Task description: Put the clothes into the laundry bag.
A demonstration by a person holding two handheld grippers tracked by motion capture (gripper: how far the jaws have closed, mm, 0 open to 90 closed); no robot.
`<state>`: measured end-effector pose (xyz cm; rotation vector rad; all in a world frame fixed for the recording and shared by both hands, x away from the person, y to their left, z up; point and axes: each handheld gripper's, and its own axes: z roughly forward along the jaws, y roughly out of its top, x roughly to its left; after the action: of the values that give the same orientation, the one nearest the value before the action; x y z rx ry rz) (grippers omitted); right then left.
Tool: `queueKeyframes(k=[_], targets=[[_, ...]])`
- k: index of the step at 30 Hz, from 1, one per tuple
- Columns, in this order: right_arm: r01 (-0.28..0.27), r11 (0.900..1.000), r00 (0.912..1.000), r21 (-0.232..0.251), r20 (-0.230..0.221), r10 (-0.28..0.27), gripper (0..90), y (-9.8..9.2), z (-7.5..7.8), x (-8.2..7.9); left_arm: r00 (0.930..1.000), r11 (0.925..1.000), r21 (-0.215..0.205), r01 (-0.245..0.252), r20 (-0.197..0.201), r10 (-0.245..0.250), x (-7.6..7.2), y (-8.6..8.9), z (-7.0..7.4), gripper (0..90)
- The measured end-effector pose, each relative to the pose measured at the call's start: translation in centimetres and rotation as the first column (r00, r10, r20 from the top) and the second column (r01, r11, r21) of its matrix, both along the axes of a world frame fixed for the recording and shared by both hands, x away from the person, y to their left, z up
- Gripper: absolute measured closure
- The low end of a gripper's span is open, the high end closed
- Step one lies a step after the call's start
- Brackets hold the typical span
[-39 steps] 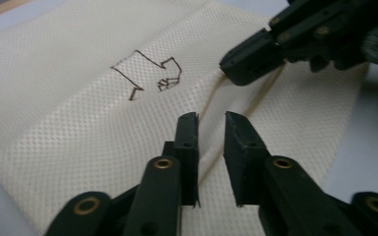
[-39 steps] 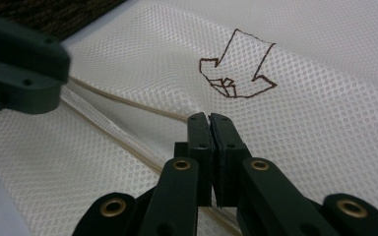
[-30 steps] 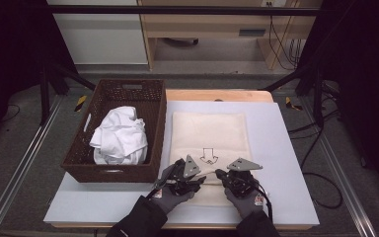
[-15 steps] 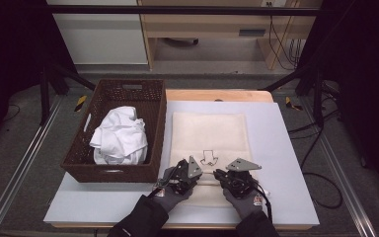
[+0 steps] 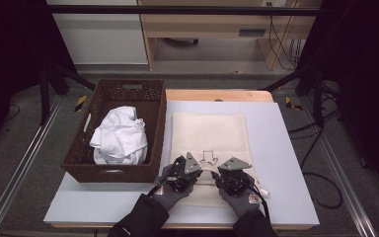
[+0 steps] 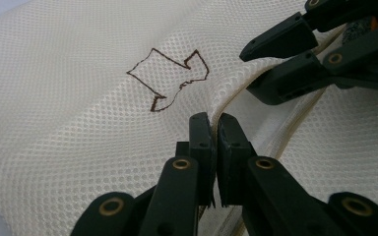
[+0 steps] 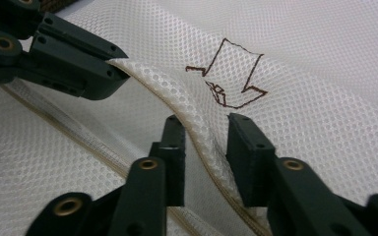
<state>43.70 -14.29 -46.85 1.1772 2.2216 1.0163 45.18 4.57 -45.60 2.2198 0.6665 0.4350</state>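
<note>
A cream mesh bag [image 5: 207, 131] with a drawn arrow [image 6: 170, 78] lies flat on the white table board [image 5: 281, 158]. My left gripper [image 6: 215, 120] is shut on the raised edge of the mesh bag's opening, just below the arrow. The right gripper view shows the left gripper [image 7: 120, 69] pinching that lifted edge. My right gripper [image 7: 206, 123] straddles the same edge [image 7: 197, 113]. Its jaws have just been opening, and the pads stand off the mesh. In the high view the left gripper [image 5: 202, 173] and the right gripper [image 5: 216, 177] meet tip to tip at the bag's near end.
A dark wicker basket [image 5: 109, 94] stands left of the bag, holding a crumpled white cloth [image 5: 121, 140]. Bare board runs right of the bag. A wooden bench and cables lie beyond the table's far edge.
Both hands have kept their places at the bag's near end. The jaws are too small in the earlier high views to compare.
</note>
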Motion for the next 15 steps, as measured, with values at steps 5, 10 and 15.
queueKeyframes(k=[5, 10, 15], targets=[[0.000, 1.000, 1.0000, 0.008, -0.004, 0.000, 86.4, 0.0, 0.0, 0.2, 0.9999, 0.9998, -0.015, 0.014, -0.001, -0.014, -0.2, 0.0, 0.0, 81.6], [0.004, 1.000, 0.9998, 0.027, -0.019, -0.004, 87.6, -0.3, 0.2, 0.3, 0.9997, 0.9958, -0.089, 0.021, -0.012, -0.022, -1.1, 1.1, 1.3, 71.3], [0.014, 0.998, 0.9997, 0.056, -0.022, -0.013, 87.6, -0.3, 0.4, 0.2, 0.9990, 0.9962, -0.075, 0.044, 0.004, -0.044, -3.0, 2.7, 1.8, 83.0]])
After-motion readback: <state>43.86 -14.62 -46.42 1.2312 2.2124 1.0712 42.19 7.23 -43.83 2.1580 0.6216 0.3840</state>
